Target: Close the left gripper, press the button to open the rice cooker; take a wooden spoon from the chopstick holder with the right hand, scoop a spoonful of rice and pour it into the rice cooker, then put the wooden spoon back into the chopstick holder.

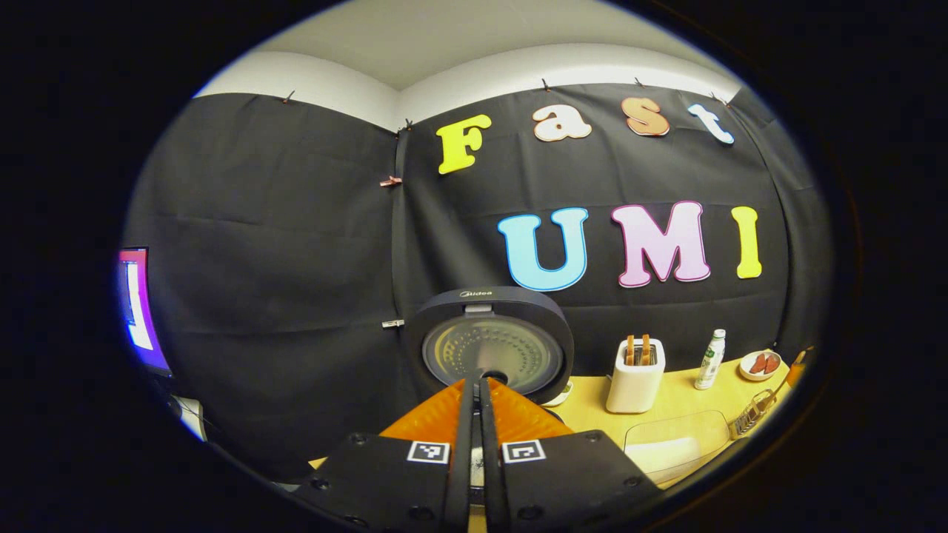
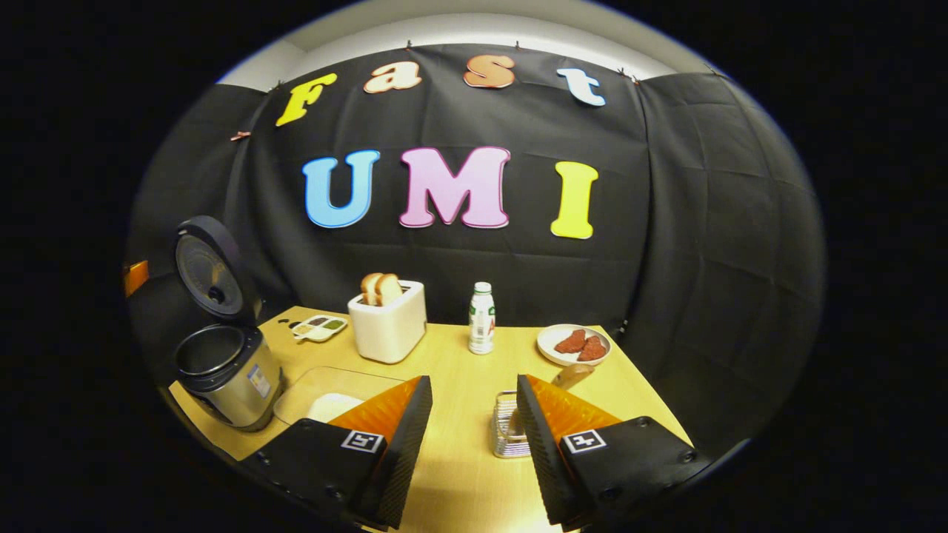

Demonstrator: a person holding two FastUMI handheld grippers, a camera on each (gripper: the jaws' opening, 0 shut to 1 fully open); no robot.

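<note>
With its lid [image 2: 207,266] swung up and standing nearly vertical behind the open pot, the rice cooker [image 2: 226,370] sits at the near left corner of the yellow table [image 2: 459,459] in the right gripper view, its dark inner bowl facing upward; I cannot tell whether anything lies in it. My left gripper [image 1: 478,385] has its fingers pressed together on nothing, pointing straight at the underside of that raised lid, whose round perforated metal plate [image 1: 491,354] faces me in the left gripper view. My right gripper [image 2: 474,414] hangs with its fingers well apart and nothing between them, to the right of the cooker. Beyond those fingers stands the wire chopstick holder [image 2: 509,433], with the wooden spoon [image 2: 572,375] upright in it, its long axis leaning up and to the right, rounded end topmost. Just right of the cooker lies a clear container [image 2: 326,396] with white rice [image 2: 331,406] in it. Farther right and back from the cooker, a white toaster [image 2: 388,326] holds two slices of bread [image 2: 380,287], a small divided dish [image 2: 318,326] lies between toaster and cooker, then a white bottle [image 2: 481,318] and a plate [image 2: 552,339] holding two reddish pieces [image 2: 581,345].
</note>
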